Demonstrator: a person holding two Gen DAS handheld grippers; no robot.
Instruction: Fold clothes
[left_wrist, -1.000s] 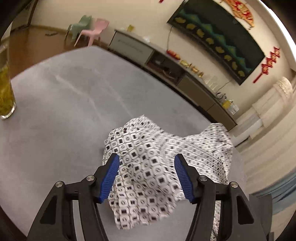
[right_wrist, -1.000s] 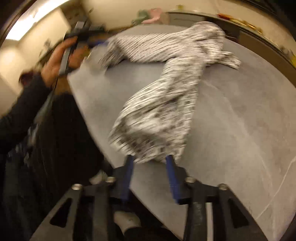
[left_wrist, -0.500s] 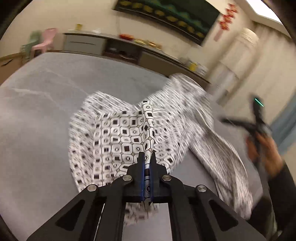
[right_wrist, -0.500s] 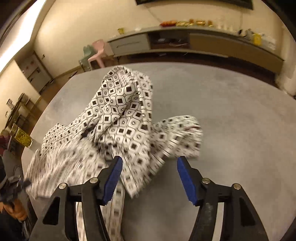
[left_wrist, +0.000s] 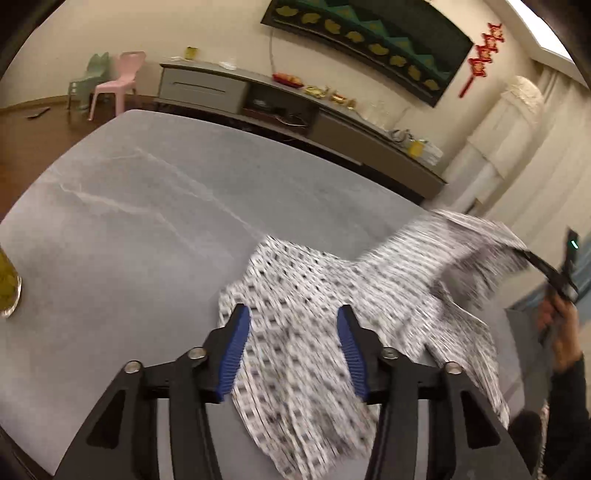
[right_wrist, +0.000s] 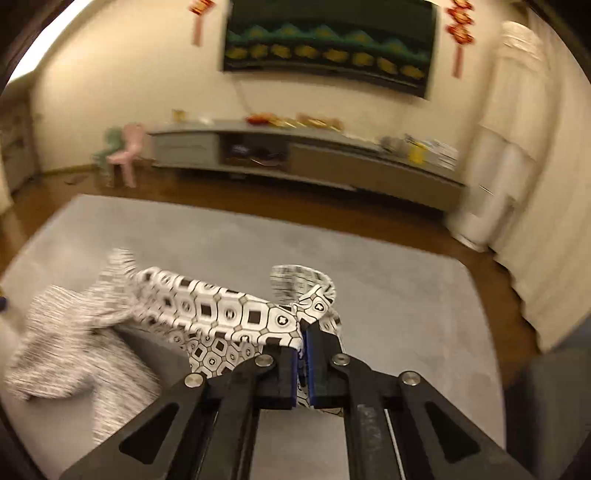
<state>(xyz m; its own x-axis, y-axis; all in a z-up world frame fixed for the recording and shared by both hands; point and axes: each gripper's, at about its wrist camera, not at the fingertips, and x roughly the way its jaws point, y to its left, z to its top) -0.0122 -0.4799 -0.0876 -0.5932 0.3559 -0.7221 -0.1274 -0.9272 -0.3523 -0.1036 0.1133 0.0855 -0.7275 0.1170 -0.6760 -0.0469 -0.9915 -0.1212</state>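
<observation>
Left wrist cam: the left gripper (left_wrist: 291, 347) has its blue-padded fingers (left_wrist: 232, 350) spread wide apart, gripping nothing. It hangs over the patterned garment (left_wrist: 314, 332), a white cloth with black squares and octagons, which lies rumpled on the grey table (left_wrist: 129, 229). The near part of the cloth spills toward the table's front edge, and the far end rises up to the right, pretty blurred. Over there you can see the person's hand (left_wrist: 557, 321) holding the other gripper's handle. A glass with something yellow-green in it (left_wrist: 7, 288) sits at the far left edge of the table. There's a pink chair (left_wrist: 118, 83) and a long low cabinet (left_wrist: 295, 107) along the wall behind.

Right wrist cam: the right gripper (right_wrist: 303, 354) is clamped tight on a bunched edge of the garment (right_wrist: 221, 314), with the pads pressed together and fabric poking out between them. From that pinch the cloth runs left and down onto the table (right_wrist: 388, 295), where it's blurred.
</observation>
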